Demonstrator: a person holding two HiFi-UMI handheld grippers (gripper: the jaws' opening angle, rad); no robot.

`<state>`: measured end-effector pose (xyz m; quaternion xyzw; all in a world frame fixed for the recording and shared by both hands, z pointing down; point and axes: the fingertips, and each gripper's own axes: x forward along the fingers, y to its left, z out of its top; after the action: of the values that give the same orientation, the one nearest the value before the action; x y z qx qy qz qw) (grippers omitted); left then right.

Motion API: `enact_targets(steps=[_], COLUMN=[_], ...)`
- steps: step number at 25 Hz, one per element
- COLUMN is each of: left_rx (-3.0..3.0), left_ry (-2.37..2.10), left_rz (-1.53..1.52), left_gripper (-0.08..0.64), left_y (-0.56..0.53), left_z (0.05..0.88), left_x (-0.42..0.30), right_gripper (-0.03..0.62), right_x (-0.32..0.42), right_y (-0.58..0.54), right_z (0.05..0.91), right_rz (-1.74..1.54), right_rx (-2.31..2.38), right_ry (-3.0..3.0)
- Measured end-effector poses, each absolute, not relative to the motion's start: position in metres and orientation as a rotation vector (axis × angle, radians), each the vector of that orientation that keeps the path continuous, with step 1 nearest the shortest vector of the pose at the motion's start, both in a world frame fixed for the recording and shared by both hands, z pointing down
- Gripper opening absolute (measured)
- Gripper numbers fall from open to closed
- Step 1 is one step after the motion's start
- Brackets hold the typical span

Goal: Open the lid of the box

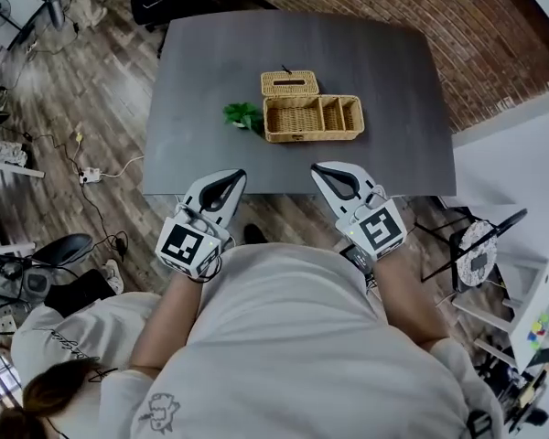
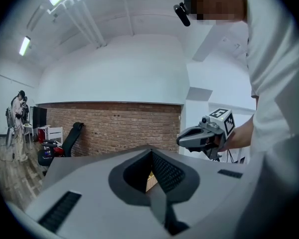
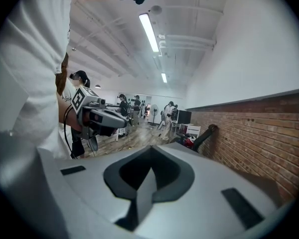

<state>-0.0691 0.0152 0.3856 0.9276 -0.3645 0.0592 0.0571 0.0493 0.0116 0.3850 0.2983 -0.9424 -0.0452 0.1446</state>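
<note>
On the dark grey table (image 1: 210, 62) stands a wicker box (image 1: 312, 118) with its compartments showing. Its wicker lid (image 1: 290, 83) rests just behind its far left corner. My left gripper (image 1: 231, 179) hangs at the table's front edge, shut and empty, well short of the box. My right gripper (image 1: 329, 172) hangs level with it, also shut on nothing. In the left gripper view the jaws (image 2: 152, 152) meet, with a sliver of the wicker box (image 2: 150, 181) behind them, and the right gripper (image 2: 207, 136) is beside them. In the right gripper view my right gripper (image 3: 150, 151) is closed, with the left gripper (image 3: 97, 116) to its left.
A small green plant (image 1: 243, 115) sits on the table just left of the box. A brick wall (image 1: 421, 7) runs behind the table. Chairs (image 1: 480, 245) stand at the right, and cables (image 1: 91, 174) lie on the wooden floor at the left.
</note>
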Motion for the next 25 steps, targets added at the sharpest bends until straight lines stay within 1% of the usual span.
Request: enact_targets(steps=[11, 17, 25], left_rx=[2.802, 2.806, 2.8], left_ry=[-1.144, -1.147, -1.145], left_rz=[0.188, 0.189, 0.193], left_gripper=[0.011, 0.011, 0.011], left_y=[0.06, 0.08, 0.11], left_z=[0.386, 0.379, 0.381], left_x=[0.004, 0.037, 0.063], right_gripper=[0.006, 0.005, 0.005], right_x=[0.117, 0.143, 0.163], right_y=[0.063, 0.09, 0.118], right_z=[0.389, 0.388, 0.393], right_rz=[-0.14, -0.139, -0.139], right_rx=[0.801, 0.789, 0.784], right_ry=[-2.736, -2.754, -2.759])
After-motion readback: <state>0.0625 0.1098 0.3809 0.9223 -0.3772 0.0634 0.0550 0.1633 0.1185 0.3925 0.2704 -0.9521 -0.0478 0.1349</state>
